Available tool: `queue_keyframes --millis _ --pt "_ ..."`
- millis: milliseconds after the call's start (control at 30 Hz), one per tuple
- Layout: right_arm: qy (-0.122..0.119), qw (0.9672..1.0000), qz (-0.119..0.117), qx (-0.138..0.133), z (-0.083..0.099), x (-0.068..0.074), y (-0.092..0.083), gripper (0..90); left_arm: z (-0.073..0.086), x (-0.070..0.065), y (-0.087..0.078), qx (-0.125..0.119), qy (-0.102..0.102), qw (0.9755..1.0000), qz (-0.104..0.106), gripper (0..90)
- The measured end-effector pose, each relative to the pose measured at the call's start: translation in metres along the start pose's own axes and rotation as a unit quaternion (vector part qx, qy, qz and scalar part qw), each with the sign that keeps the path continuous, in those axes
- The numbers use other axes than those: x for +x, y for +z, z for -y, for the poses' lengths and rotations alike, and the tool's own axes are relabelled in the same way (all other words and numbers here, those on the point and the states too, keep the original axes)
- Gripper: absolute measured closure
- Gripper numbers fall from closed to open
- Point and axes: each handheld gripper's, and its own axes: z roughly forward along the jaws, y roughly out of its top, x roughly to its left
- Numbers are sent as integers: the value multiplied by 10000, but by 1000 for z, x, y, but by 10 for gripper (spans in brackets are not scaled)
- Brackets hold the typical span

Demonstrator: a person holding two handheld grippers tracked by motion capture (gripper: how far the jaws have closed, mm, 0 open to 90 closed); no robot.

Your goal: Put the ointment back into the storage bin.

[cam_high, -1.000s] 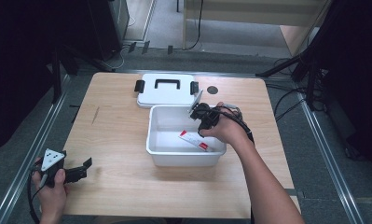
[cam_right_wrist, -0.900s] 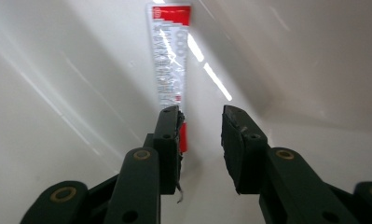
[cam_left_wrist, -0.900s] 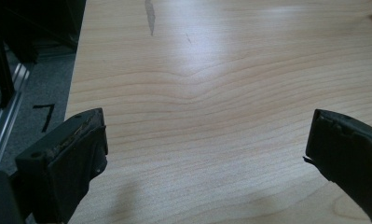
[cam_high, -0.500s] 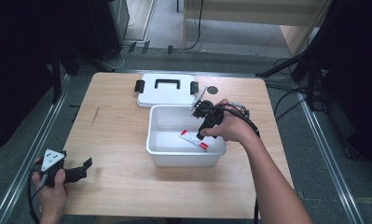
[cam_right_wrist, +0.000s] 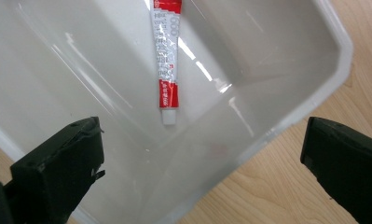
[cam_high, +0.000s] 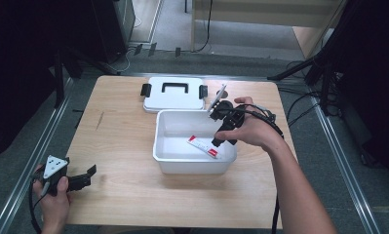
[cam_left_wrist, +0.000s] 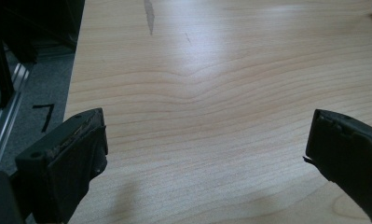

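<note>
Left gripper point(cam_high: 80, 179) sits at lower left of the high view, held by the left hand point(cam_high: 53, 200) over the table point(cam_high: 124, 141) edge, jaws wide apart with nothing between them; its own view has bare wood grain under the jaws. No change there from a second ago. Centre: white bin point(cam_high: 167, 158) with its lid point(cam_high: 173, 95) lying flat just behind it, black handle and side clips up. Tube point(cam_high: 204, 146) lies loose on the bin floor, red and white; print on it is too small and blurred to read point(cam_right_wrist: 166, 56), cap end toward the camera. Right gripper point(cam_high: 223, 138) hangs over the bin's right side, jaws spread wide, holding nothing, tube below and between them but not touched. Versus 1.0 s ago the right hand point(cam_high: 248, 129) has shifted slightly up and right.
</note>
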Motion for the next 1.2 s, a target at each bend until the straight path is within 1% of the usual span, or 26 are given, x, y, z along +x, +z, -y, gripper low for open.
queue_keyframes --millis 67,100,167,300,333,400,433,500,600,700,733,867,933,967,1000,1033,1067,1133,1200 --pt "13 10000 9 -30 2 -2 -2 0 0 0 0 -5 -2 10000 -6 0" --pt "85 9999 68 -80 7 -5 -5 0 0 0 0 2 8 10000 -11 0" --pt "137 9998 110 -136 10 -8 -8 0 0 0 0 4 9 10000 -1 0" --pt "178 9995 133 -212 17 -12 -12 0 0 0 0 2 12 10000 6 0" --pt "209 9994 135 -247 22 -15 -15 0 0 0 0 -1 25 10000 10 0" --pt "220 9992 142 -288 26 -17 -16 0 0 0 0 7 29 10000 16 0" --pt "265 9992 133 -272 28 -17 -17 0 0 0 0 2 32 10000 17 0" --pt "251 9992 124 -291 30 -18 -17 0 0 0 0 1 31 10000 17 0" --pt "294 9990 118 -324 39 -24 -17 0 0 0 0 6 28 10000 22 0" --pt "296 9989 114 -345 43 -26 -17 0 0 0 0 16 21 10000 26 0" --pt "346 9987 117 -346 47 -29 -18 0 0 0 0 23 11 10000 32 0" --pt "371 9985 117 -394 53 -33 -17 1 0 0 0 30 17 10000 30 0" --pt "448 9980 127 -421 61 -36 -16 3 0 0 0 29 14 10000 40 0" --pt "503 9977 130 -436 64 -37 -15 13 0 0 0 29 14 10000 40 0" --pt "557 9969 190 -526 68 -39 -14 42 0 0 0 41 18 10000 66 0" --pt "557 9969 190 -526 68 -39 -14 42 0 0 0 41 18 10000 66 0" --pt "608 9961 223 -595 71 -40 -14 66 0 0 0 55 24 10000 77 0" --pt "851 9936 186 -726 81 -44 -11 72 0 0 0 57 20 10000 70 0" --pt "929 9923 195 -791 88 -47 -7 72 0 0 0 49 25 10000 67 0"
